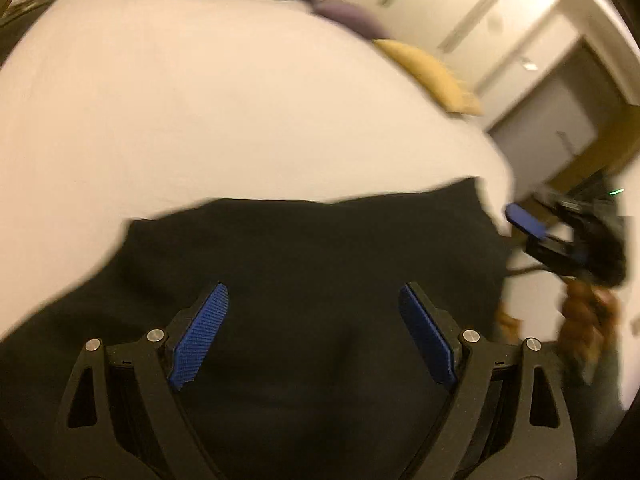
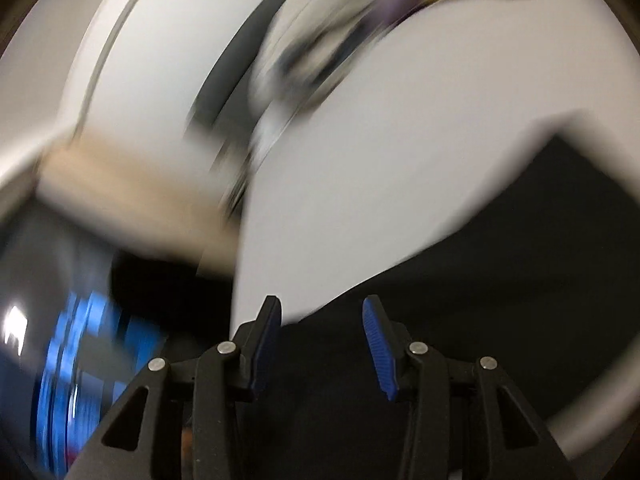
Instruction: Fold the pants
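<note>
Both my left gripper [image 1: 312,336] and right gripper [image 2: 320,344] stand apart, empty, over the black pants [image 1: 304,248] on the bed [image 1: 200,120]. Advise pinching one edge squarely before lifting.

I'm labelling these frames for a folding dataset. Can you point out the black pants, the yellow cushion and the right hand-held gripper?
black pants [image 1: 300,248]: left wrist view, on the flat dark fabric.
yellow cushion [image 1: 432,76]: left wrist view, middle of its face.
right hand-held gripper [image 2: 322,340]: right wrist view, midway between its blue-padded fingertips.
</note>
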